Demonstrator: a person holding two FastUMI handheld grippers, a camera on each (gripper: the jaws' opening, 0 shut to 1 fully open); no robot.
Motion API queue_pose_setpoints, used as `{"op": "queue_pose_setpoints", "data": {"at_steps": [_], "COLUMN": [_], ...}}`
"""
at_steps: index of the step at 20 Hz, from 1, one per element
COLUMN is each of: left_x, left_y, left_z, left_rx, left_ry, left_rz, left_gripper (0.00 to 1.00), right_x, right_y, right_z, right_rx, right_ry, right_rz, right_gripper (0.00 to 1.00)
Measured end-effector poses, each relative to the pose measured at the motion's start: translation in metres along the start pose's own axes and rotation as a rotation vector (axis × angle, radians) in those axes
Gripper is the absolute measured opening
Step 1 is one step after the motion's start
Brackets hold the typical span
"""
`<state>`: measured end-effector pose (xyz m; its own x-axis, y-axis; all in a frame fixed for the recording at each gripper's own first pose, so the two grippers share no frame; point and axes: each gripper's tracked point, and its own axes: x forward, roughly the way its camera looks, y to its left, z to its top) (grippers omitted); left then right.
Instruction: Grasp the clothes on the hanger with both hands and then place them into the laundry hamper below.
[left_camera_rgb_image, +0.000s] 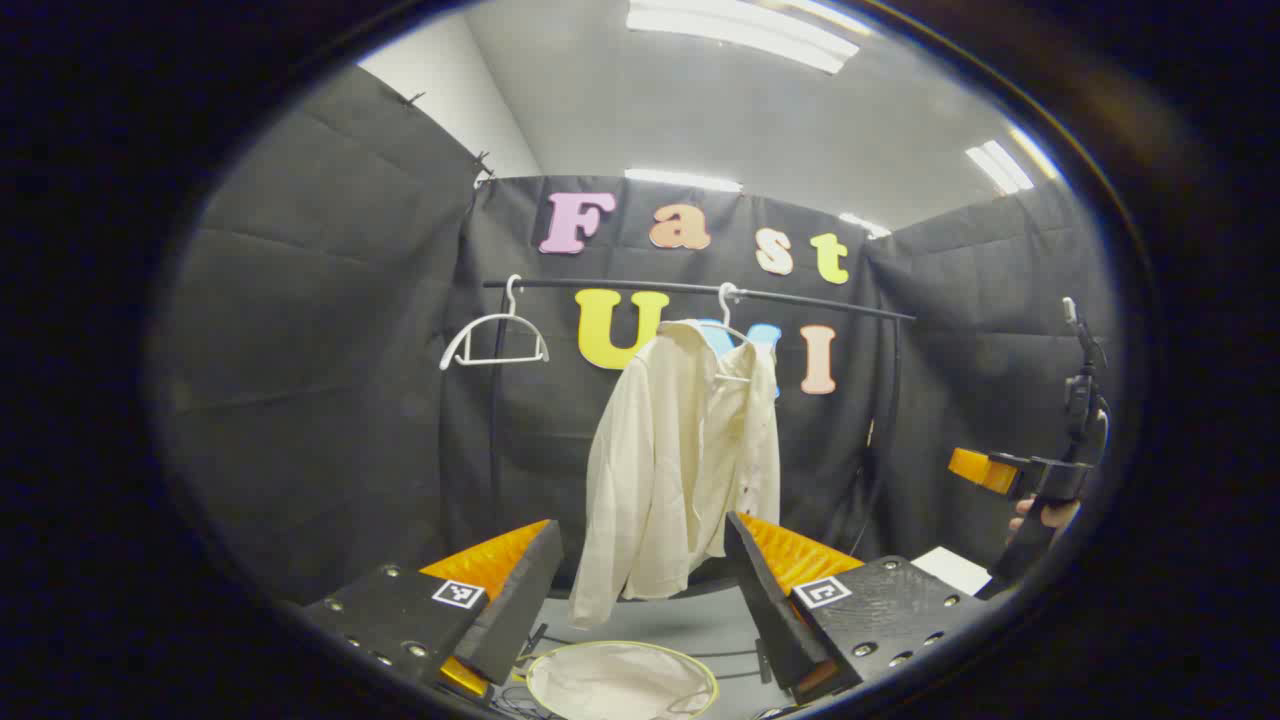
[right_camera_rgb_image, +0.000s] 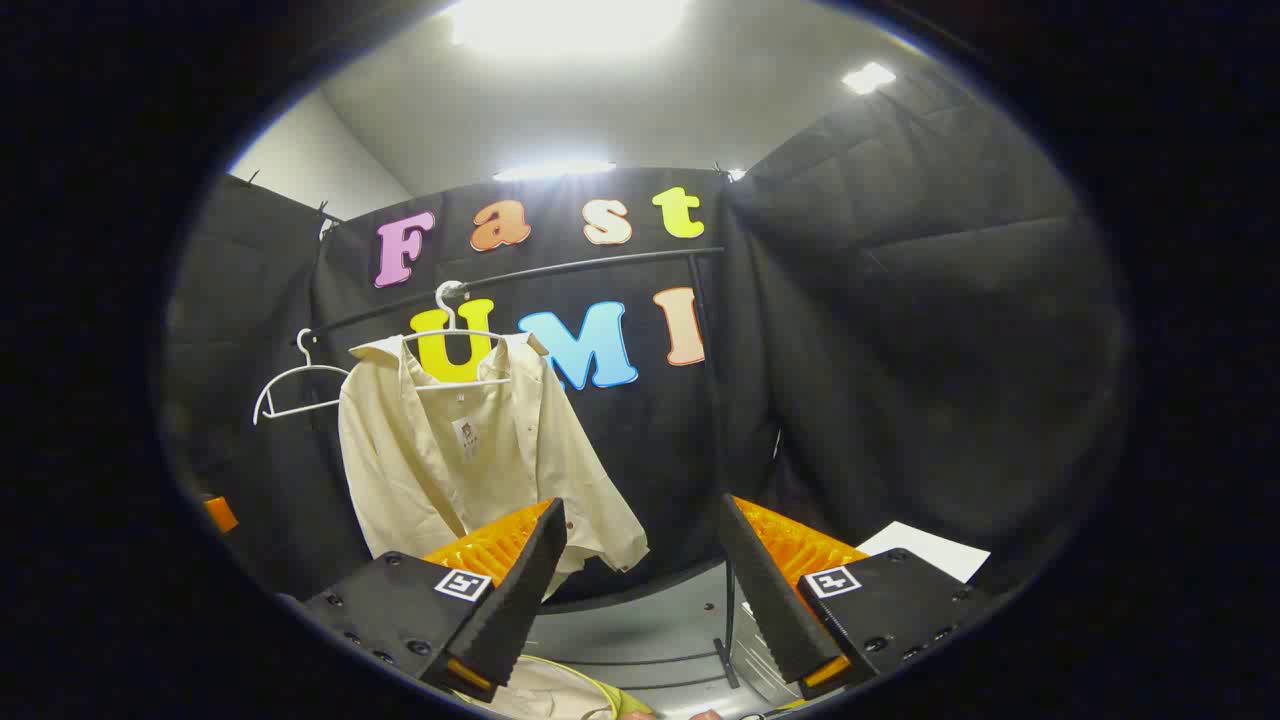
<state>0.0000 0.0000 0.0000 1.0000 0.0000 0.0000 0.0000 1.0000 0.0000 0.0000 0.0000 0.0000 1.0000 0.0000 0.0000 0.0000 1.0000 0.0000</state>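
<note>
A cream shirt (left_camera_rgb_image: 680, 450) hangs on a white hanger (left_camera_rgb_image: 735, 340) from the black rail (left_camera_rgb_image: 800, 297). In the right gripper view the same shirt (right_camera_rgb_image: 450, 460) hangs left of centre. My left gripper (left_camera_rgb_image: 640, 590) is open, its fingers framing the shirt's lower part from a distance. My right gripper (right_camera_rgb_image: 640, 590) is open too, with the shirt's sleeve just beyond its left finger (right_camera_rgb_image: 510, 590). The hamper (left_camera_rgb_image: 620, 680), round with a yellow-green rim, sits on the floor below the shirt; its rim (right_camera_rgb_image: 580, 690) also peeks in low between the right gripper's fingers. The right gripper (left_camera_rgb_image: 1000, 470) appears far right, held by a hand.
An empty white hanger (left_camera_rgb_image: 495, 340) hangs on the rail's left end, also seen as a bare hanger (right_camera_rgb_image: 295, 390). The rail's upright post (right_camera_rgb_image: 715, 450) stands right of the shirt. A white sheet (right_camera_rgb_image: 925, 550) lies at lower right. Black cloth walls close the booth.
</note>
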Motion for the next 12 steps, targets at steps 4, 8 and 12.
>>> {"op": "queue_pose_setpoints", "data": {"at_steps": [4,8,12], "left_x": [-0.003,-0.009,-0.012], "left_y": [-0.007,-0.007,-0.001], "left_z": [0.007,0.002,-0.001], "left_rx": [0.059,0.028,0.055], "left_ry": [-0.032,-0.03,-0.019], "left_rz": [-0.008,0.009,0.053], "left_gripper": [0.95,0.95,0.94], "right_x": [-0.007,-0.008,-0.009], "right_y": [0.003,0.008,0.008], "right_z": [-0.001,0.002,0.001], "right_rx": [-0.014,-0.014,-0.005], "right_ry": [0.002,0.003,0.023], "right_rz": [0.004,0.019,0.028], "right_gripper": [0.98,0.98,0.97]}}
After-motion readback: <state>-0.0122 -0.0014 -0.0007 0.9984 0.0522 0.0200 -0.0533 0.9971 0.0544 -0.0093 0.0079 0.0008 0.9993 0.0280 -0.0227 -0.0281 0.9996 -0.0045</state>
